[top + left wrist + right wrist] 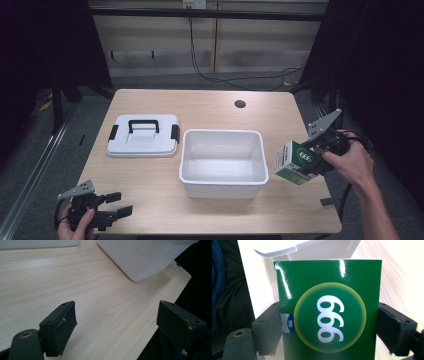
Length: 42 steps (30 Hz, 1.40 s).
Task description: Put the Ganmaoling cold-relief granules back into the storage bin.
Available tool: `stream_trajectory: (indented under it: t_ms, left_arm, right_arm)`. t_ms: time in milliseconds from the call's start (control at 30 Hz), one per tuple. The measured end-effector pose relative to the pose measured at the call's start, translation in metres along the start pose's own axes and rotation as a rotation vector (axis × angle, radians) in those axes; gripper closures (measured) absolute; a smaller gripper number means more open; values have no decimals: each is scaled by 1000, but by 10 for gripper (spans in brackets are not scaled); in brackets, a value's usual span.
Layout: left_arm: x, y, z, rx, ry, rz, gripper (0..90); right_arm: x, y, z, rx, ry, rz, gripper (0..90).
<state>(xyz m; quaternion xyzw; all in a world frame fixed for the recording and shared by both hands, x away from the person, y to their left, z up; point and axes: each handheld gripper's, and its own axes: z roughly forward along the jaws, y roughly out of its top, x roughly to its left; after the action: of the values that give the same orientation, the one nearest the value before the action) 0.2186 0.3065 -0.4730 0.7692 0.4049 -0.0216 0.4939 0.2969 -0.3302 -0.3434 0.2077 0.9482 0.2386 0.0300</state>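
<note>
A green and white box (293, 161) marked 999 hangs above the table's right side, just right of the white bin (222, 181). My right gripper (316, 158) is shut on it; in the right gripper view the black jaws press both sides of the green box (329, 312), with the bin's rim (287, 251) behind it. At the front left corner of the table, my left gripper (122, 204) is held open with nothing between its jaws. Bare wood lies beneath the left gripper (116, 326) in its own view, and the bin's wall (140, 257) stands ahead.
A white lid with a black handle and clips (143, 135) lies flat left of the bin. The light wooden table (210, 107) has a round cable hole (240, 104) at the back. Dark floor and cables surround it.
</note>
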Motion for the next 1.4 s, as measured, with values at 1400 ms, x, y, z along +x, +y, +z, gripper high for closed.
stream_trajectory:
  t_ms: [1400]
  left_arm:
    - [0, 0, 0, 1, -10, 3, 160]
  right_arm:
    - [15, 71, -46, -192, -64, -109, 160]
